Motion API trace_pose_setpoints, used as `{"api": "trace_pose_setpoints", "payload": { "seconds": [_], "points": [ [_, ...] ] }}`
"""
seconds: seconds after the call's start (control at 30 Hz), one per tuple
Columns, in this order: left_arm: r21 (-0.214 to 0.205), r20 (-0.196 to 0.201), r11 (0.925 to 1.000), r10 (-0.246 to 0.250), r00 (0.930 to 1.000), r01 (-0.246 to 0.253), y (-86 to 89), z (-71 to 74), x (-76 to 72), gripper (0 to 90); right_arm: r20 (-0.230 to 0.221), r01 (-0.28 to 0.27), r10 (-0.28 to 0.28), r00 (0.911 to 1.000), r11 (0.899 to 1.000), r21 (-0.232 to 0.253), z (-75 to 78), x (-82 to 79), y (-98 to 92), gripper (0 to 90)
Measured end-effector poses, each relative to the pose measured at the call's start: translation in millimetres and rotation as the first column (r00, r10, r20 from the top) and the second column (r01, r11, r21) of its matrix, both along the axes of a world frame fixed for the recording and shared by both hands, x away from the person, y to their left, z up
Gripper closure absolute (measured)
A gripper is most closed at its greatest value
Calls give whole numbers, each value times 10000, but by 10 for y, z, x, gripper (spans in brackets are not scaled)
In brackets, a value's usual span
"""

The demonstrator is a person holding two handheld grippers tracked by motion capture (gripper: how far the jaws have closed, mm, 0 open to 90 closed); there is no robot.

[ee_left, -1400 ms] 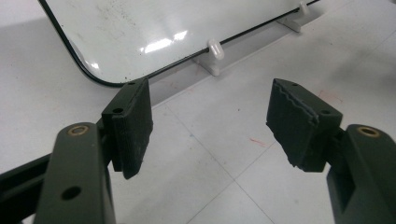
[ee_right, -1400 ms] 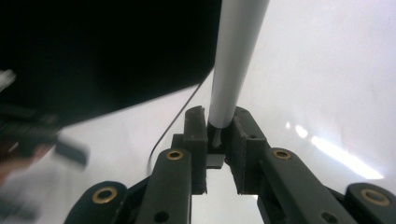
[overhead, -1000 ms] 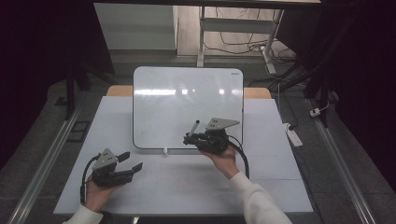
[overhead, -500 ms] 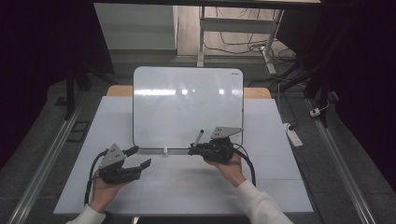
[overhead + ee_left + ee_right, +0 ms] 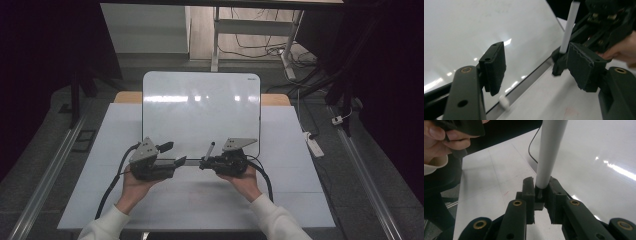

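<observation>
A white whiteboard (image 5: pixel 200 115) lies on the white table (image 5: pixel 300 190). At the board's near edge my right gripper (image 5: pixel 204 163) is shut on the lower end of a white marker (image 5: pixel 209 150) with a dark tip, which stands tilted upward. In the right gripper view the jaws (image 5: pixel 540 192) clamp the marker's barrel (image 5: pixel 549 152) over the board (image 5: pixel 599 150). My left gripper (image 5: pixel 175 153) is open just left of it, jaws pointing at the marker. In the left gripper view the jaws (image 5: pixel 536 67) stand wide apart, with the marker (image 5: pixel 569 30) and the right gripper (image 5: pixel 559 62) just beyond.
A small white knob (image 5: pixel 504 101) sits at the board's near frame edge. A white power strip (image 5: pixel 314 145) lies on the floor right of the table, and metal rails (image 5: pixel 50 170) run along both sides. The person's left hand (image 5: pixel 439 140) is close by at upper left.
My left gripper has risen from the table's near left and moved right, up to the right gripper. The right gripper has stayed about in place with the marker in it.
</observation>
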State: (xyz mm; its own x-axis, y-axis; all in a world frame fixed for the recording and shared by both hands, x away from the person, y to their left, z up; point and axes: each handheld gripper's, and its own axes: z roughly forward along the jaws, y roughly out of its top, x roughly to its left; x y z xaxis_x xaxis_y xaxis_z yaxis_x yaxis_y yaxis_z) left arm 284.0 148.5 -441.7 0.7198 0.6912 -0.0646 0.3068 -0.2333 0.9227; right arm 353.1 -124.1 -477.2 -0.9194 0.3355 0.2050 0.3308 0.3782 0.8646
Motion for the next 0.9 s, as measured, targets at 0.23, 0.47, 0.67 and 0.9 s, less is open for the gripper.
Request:
{"api": "trace_pose_setpoints", "payload": {
  "seconds": [0.23,0.47,0.67,0.9],
  "points": [
    [-7,117,9982,-600,9981,600,-249,41,95,361,-101,-60,60,9999,10000,30,-15,0,22,775],
    [47,149,9941,-1083,9940,1083,-441,15,154,456,-164,-89,91,9998,9999,96,-22,1,42,775],
    [135,30,9896,-1436,9896,1435,-542,-41,215,612,-236,-100,104,9997,9998,159,-23,4,48,775],
    [472,21,9875,-1506,9886,1503,-586,-72,240,801,-310,-170,175,9994,9997,163,-28,-1,56,775]
  ]
}}
